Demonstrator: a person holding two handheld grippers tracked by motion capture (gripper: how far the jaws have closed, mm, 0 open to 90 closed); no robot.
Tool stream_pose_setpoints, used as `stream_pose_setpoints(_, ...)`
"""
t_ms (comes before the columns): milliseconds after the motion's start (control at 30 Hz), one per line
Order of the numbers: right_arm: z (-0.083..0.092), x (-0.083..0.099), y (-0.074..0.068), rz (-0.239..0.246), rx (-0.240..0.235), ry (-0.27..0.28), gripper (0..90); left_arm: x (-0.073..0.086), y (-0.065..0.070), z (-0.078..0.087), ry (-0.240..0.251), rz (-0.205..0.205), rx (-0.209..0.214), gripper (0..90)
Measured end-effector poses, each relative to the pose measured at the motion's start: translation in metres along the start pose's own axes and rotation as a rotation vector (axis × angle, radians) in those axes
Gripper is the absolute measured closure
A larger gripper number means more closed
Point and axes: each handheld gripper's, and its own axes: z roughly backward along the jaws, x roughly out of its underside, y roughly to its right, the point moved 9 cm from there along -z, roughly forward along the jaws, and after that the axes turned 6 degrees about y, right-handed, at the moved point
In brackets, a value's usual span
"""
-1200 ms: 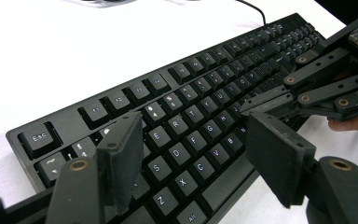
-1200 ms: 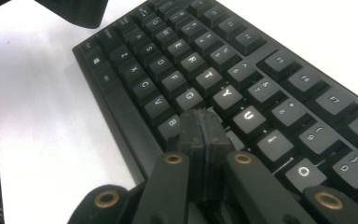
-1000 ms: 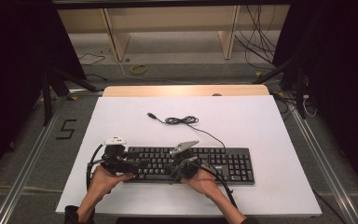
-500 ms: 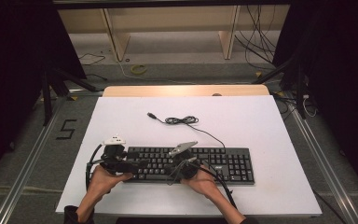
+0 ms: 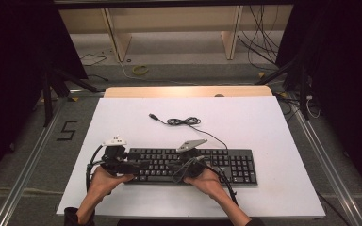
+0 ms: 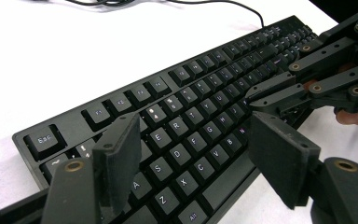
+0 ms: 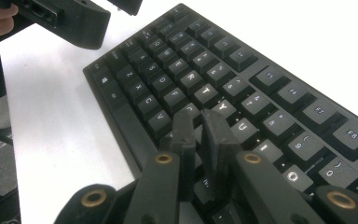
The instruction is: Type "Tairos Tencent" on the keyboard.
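Table [image 5: 273, 141] first: white board, big and bare apart from the keyboard [image 5: 217, 162], which lies flat near my edge with its long side running left to right, its cable [image 5: 184, 121] looping off behind toward the far side. Both my hands are at the left half of it. My left gripper [image 6: 200, 158] hangs over the letter keys around D, F and C, jaws wide apart, nothing between them, pads clear of the keys as far as I can tell. My right gripper [image 7: 200, 140] is down by the Y, U, H cluster, jaws nearly together with a thin gap between them; they have just been opening a touch and there's no thing between them. Looks like key pressing, narrow tip used as a poker. To do it well I'd keep the right jaws near-closed so the tip covers one key [image 7: 222, 106] only, come straight down on the cap centre, not the edge, and lift clean before moving sideways. Left gripper should stay wide and off the caps, or steady the keyboard's front edge if it slides. Can't tell whether the right tip is touching a cap right now.
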Motion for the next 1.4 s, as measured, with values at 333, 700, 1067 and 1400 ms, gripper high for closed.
stream_pose_setpoints(333, 0.005, -0.004, 0.001, -0.014, -0.007, 0.019, 74.5, 0.001, 0.002, -0.001, -0.012, -0.012, 0.008, 34.8)
stream_pose_setpoints(700, 0.014, -0.007, 0.004, -0.031, -0.011, 0.046, 63.2, 0.002, 0.003, -0.002, -0.029, -0.022, 0.014, 36.4)
stream_pose_setpoints(1067, 0.025, -0.006, 0.008, -0.054, 0.004, 0.061, 47.3, 0.006, 0.007, -0.006, -0.082, -0.017, 0.036, 46.0)
stream_pose_setpoints(1400, 0.033, -0.007, 0.008, -0.058, 0.001, 0.086, 43.3, 0.012, 0.011, -0.013, -0.146, -0.044, 0.051, 60.0)
